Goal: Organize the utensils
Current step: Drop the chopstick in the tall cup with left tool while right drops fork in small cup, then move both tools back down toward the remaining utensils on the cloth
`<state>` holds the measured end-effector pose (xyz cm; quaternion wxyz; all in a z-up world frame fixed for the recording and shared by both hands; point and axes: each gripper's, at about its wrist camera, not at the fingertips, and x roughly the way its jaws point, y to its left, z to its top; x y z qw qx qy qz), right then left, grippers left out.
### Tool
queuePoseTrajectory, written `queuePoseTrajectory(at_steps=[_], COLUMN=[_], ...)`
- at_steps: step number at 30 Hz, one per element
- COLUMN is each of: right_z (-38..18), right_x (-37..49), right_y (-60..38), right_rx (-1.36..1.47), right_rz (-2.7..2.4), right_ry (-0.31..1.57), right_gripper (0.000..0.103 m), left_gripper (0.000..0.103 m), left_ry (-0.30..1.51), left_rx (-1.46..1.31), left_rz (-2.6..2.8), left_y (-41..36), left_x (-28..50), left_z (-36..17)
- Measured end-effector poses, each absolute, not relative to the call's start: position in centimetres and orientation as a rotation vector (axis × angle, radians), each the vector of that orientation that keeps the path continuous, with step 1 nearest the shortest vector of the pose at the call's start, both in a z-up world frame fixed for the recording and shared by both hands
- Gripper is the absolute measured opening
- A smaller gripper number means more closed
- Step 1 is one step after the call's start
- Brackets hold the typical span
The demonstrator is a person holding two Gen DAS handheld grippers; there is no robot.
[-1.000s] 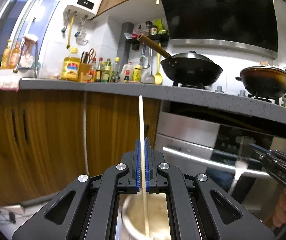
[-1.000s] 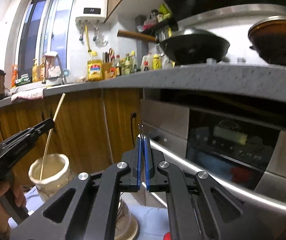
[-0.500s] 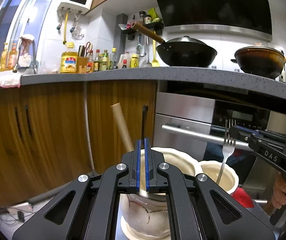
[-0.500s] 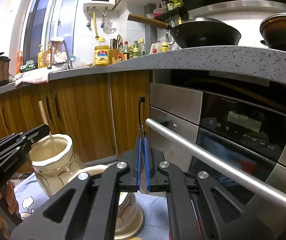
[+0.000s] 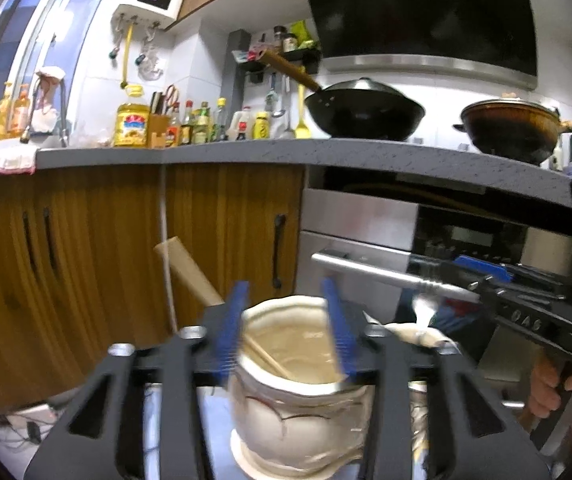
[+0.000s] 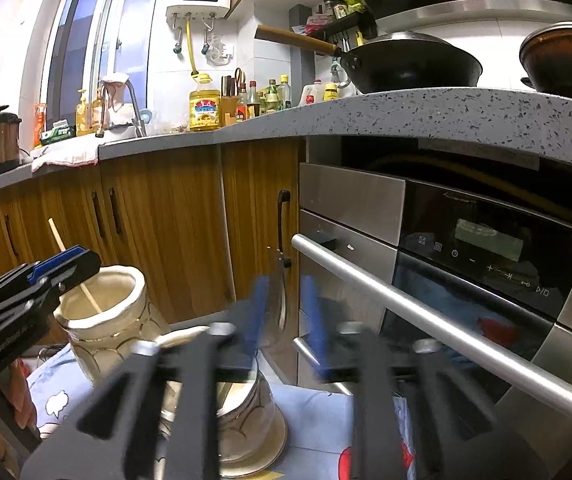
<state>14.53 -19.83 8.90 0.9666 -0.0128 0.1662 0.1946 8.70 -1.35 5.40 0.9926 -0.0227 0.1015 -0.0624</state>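
My left gripper (image 5: 286, 326) is opening, nothing between its jaws; the chopstick (image 5: 266, 356) lies just ahead and below it, leaning up-left inside the cream holder (image 5: 298, 408). My right gripper (image 6: 286, 320) is also opening over the second holder (image 6: 246, 416), empty. The left is nearer the chopstick.

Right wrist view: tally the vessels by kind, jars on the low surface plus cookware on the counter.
ceramic jars: 2
black wok: 1
brown pot: 1
Total: 4
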Motion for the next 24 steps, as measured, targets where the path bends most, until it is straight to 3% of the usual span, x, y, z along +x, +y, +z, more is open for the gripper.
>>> queuePoseTrajectory(at_steps=[1, 4, 7, 14, 24], right_z=[9.0, 9.3, 9.7, 11.1, 10.6], right_x=[14.4, 14.3, 14.0, 13.5, 11.8], right_y=[-20.0, -20.1, -20.5, -22.7, -24.2], right_rx=[-0.017, -0.007, 0.02, 0.089, 0.116], right_rz=[0.399, 0.411, 0.423, 0.388, 0.347], right_ry=[0.332, 0.327, 0.312, 0.269, 0.294], right_gripper=[0.053, 0.062, 0.081, 0.098, 0.098], left_gripper=[0.075, 0.078, 0.085, 0.093, 0.098], left_ry=[0.184, 0.158, 0.134, 0.098, 0.117], left_rx=[-0.051, -0.072, -0.083, -0.109, -0.04], left_rz=[-0.131, -0.193, -0.227, -0.227, -0.1], left_y=[-1.4, -1.6, -1.8, -1.5, -1.1], left_x=[8.3, 7.6, 7.0, 5.9, 4.0], left_z=[5.6, 6.1, 6.5, 7.4, 6.9])
